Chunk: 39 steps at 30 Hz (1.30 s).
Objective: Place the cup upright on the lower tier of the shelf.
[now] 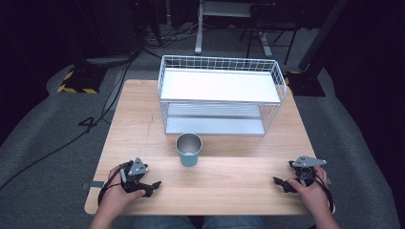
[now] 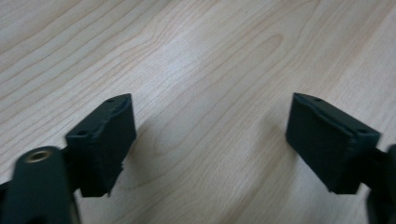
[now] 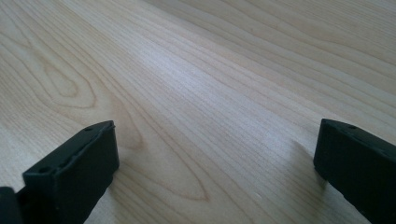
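Both of my tools rest low on the pale wooden worktop [image 1: 143, 119] in the high view: my left hand-held gripper [image 1: 152, 187] near the front left corner, my right hand-held gripper [image 1: 282, 183] near the front right, each with nothing between its jaws. Between them and a little farther out stands the teal cup with a metal rim [image 1: 189, 150], upright, well apart from both. Behind it sits a white wire two-shelf rack [image 1: 219, 93].

From the left gripper view, my left hand-held gripper [image 2: 210, 135] has its black jaws standing apart over bare wood.

From the right gripper view, my right hand-held gripper [image 3: 217, 161] is spread wide, only wood grain between the jaws.
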Motion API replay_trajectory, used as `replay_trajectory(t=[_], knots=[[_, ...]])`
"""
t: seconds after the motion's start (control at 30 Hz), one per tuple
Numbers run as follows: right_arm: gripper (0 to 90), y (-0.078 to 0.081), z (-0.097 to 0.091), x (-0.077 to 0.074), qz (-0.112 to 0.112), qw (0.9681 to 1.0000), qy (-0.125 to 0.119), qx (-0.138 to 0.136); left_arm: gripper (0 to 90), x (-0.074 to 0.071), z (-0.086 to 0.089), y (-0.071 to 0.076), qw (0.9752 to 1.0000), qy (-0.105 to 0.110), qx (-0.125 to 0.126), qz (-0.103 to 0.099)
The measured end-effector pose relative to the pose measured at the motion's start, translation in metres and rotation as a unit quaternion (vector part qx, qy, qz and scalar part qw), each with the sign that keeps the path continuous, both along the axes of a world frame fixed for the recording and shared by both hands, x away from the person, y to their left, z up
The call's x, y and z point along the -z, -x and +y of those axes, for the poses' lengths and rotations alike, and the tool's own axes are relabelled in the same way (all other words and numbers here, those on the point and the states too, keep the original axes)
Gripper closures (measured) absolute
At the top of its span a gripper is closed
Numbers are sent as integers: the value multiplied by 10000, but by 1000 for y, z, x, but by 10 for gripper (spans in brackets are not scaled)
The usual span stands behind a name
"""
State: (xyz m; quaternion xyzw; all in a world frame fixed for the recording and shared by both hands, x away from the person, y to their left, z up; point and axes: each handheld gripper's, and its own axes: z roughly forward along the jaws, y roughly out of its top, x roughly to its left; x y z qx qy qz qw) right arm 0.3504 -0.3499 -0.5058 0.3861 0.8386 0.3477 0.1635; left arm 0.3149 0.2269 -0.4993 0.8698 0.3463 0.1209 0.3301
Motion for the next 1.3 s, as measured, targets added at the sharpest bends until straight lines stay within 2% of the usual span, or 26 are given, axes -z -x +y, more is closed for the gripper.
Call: replay_trajectory(t=[0.1,0.13,0.3,0.47,0.5,0.57,0.6,0.7,0.87,1.07,1.27,1.3], knots=[[3,0,0,0,-1,10000,-1,0,178,-2,0,0,10000,-9,68,-37],[3,0,0,0,-4,10000,3,-3,196,-6,1,0,9998,124,172,-43],[3,1,1,0,-1,10000,-3,1,230,-17,1,0,9979,481,401,-143],[3,1,0,0,0,10000,0,-5,237,-28,0,-1,9954,799,448,-295],[3,1,0,0,0,10000,0,-4,241,-30,0,-1,9944,904,440,-317],[3,1,1,0,-3,10000,-1,-2,249,-33,0,-2,9906,1215,479,-405],[3,1,1,0,1,10000,-9,5,257,-34,0,-3,9870,1444,517,-477],[7,1,2,0,-6,10000,-3,17,256,-37,-1,-7,9806,1750,525,-711],[7,1,3,0,-12,10000,-8,13,256,-38,-5,-12,9756,1950,588,-822],[7,1,3,0,-12,10000,-9,13,253,-34,-15,-21,9760,1882,631,-894],[6,1,2,0,-13,10000,-9,10,250,-29,-25,-29,9742,1974,612,-908],[7,1,3,0,-12,10000,-9,11,242,-25,-31,-34,9729,2045,661,-856]])
